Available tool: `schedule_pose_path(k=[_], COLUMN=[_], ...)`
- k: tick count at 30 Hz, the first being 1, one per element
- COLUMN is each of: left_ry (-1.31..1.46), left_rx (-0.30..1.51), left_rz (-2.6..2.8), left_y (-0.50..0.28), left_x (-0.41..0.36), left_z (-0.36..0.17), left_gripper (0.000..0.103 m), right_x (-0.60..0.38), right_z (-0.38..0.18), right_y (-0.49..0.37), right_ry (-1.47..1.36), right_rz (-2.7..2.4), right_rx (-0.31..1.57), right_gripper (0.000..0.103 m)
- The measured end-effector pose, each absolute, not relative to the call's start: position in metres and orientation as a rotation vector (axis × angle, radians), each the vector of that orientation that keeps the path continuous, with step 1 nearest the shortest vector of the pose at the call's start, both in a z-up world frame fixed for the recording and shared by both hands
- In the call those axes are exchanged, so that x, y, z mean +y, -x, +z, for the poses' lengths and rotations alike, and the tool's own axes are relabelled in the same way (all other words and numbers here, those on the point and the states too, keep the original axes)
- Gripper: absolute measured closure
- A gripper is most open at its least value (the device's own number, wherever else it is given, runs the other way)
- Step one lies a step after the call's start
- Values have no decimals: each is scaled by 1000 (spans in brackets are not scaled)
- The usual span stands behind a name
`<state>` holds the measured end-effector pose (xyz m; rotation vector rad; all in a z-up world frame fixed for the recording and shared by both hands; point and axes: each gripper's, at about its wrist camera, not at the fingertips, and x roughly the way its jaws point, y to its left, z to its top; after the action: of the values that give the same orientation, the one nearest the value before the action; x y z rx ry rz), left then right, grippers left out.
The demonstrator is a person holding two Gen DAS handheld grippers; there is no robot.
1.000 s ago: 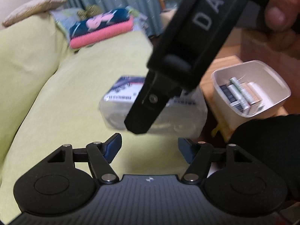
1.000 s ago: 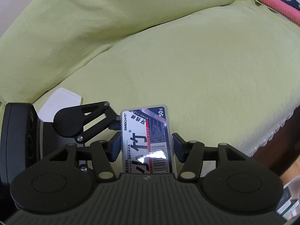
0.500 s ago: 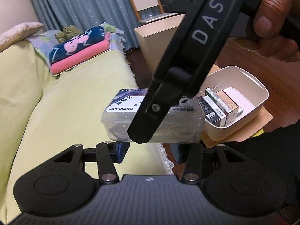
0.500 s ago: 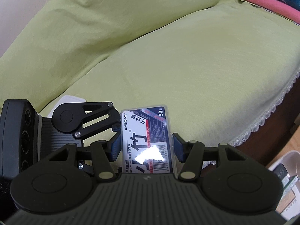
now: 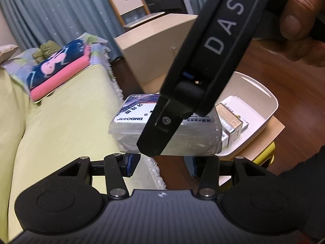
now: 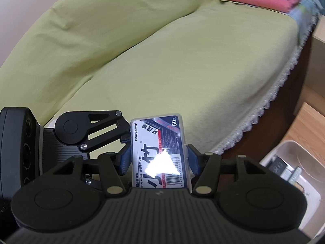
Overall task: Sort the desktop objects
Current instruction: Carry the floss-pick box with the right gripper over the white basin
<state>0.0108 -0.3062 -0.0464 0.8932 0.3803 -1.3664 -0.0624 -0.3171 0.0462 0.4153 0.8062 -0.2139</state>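
Note:
A clear plastic dental floss box (image 6: 160,142) with a blue, white and red label is clamped between the blue pads of my right gripper (image 6: 158,159), which is shut on it. In the left wrist view the same floss box (image 5: 126,128) hangs in the air just ahead, partly hidden by the right gripper's black finger (image 5: 156,136). My left gripper (image 5: 161,165) is open just below the box with nothing between its pads. The left gripper (image 6: 113,140) shows at the left of the right wrist view, right beside the box.
A white bin (image 5: 262,99) holding several small cartons stands on a low wooden stand at the right; the same bin (image 6: 304,183) shows in the right wrist view. A green-covered sofa (image 6: 182,71) fills the left. Folded towels (image 5: 61,69) lie on its far end. A beige cabinet (image 5: 154,46) stands behind.
Both grippers have swung right, from over the sofa seat past its fringed edge toward the white bin. The floss box stays in the right gripper. The left gripper's fingers have narrowed slightly.

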Motion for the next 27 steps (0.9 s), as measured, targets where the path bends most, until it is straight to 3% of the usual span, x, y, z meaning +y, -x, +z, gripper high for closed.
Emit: schedule_pose_path(k=[27], left_ry=[-998], left_rx=[366], left_rz=[-1571], left_y=[40], left_x=[-433], left_z=[-95], left_gripper=[51], right_x=[-404], right_z=[21], right_y=[180], right_ry=[-579], right_rz=[-513], right_rx=[745], right_gripper=[50])
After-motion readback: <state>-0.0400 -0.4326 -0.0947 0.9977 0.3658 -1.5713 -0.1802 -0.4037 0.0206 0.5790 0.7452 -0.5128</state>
